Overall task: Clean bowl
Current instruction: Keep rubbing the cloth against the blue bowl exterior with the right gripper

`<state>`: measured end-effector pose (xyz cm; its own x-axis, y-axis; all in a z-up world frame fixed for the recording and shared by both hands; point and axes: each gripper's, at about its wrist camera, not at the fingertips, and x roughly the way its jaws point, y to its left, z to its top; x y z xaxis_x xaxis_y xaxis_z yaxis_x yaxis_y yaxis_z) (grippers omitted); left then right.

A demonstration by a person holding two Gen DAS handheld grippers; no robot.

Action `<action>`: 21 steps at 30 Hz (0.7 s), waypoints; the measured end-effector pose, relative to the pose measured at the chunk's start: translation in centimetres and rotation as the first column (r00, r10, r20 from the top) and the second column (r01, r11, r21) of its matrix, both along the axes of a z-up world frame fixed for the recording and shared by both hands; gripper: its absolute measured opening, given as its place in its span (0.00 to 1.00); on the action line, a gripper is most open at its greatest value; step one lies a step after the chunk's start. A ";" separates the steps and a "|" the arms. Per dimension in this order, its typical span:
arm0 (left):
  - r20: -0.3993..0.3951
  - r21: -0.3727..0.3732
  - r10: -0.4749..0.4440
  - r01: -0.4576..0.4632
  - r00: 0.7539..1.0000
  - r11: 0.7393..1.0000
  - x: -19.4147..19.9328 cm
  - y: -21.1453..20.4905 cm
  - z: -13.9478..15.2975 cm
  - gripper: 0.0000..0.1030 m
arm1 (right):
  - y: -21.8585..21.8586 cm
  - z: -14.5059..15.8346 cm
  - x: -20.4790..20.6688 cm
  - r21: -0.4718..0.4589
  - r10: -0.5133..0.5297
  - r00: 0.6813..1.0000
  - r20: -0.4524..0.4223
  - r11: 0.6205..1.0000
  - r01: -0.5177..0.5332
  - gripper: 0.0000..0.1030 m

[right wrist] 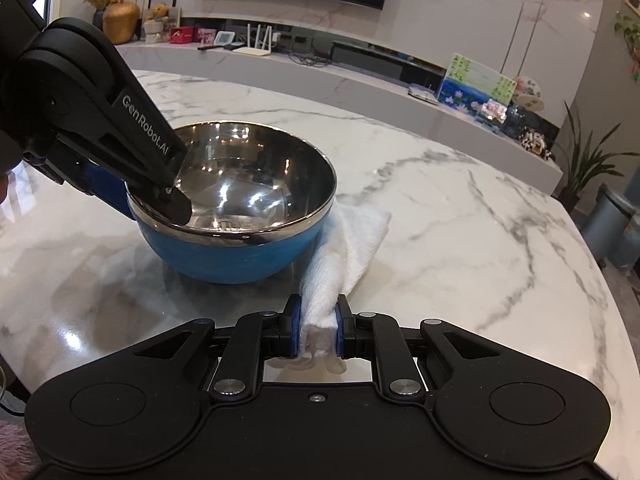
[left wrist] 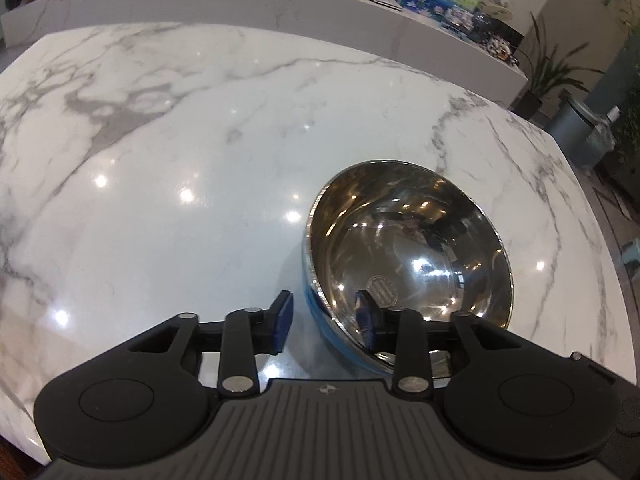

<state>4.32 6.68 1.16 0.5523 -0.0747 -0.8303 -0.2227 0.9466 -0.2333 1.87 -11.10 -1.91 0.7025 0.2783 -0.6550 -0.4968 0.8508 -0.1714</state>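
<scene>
A bowl (left wrist: pixel 412 252), shiny steel inside and blue outside, stands on the white marble table (left wrist: pixel 180 152); it also shows in the right wrist view (right wrist: pixel 236 252). My left gripper (left wrist: pixel 326 320) is open and straddles the bowl's near rim, one finger inside and one outside, apart from the wall. In the right wrist view the left gripper (right wrist: pixel 120 192) reaches over the bowl's left rim. My right gripper (right wrist: pixel 316 328) is shut on a white paper towel (right wrist: pixel 344 248) that touches the bowl's right outer side.
A marble ledge (right wrist: pixel 360 76) runs behind the table with a router, pictures and ornaments. A grey bin (right wrist: pixel 612 224) and a potted plant (right wrist: pixel 588 168) stand past the table's right edge.
</scene>
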 end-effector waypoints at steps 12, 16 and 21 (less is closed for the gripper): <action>0.016 0.061 -0.074 0.073 0.997 0.995 2.8 -2.3 -0.3 0.27 | -1.8 1.3 0.4 0.060 -0.076 0.994 0.080 0.996 0.071 0.14; 0.017 0.061 -0.089 0.088 0.996 0.994 3.8 -3.1 -0.4 0.27 | -2.5 1.8 0.9 0.090 -0.110 0.989 0.094 0.991 0.102 0.14; 0.022 0.082 -0.094 0.092 0.995 0.992 5.2 -3.9 -0.5 0.27 | -2.8 1.7 1.5 0.100 -0.127 0.988 0.091 0.988 0.118 0.14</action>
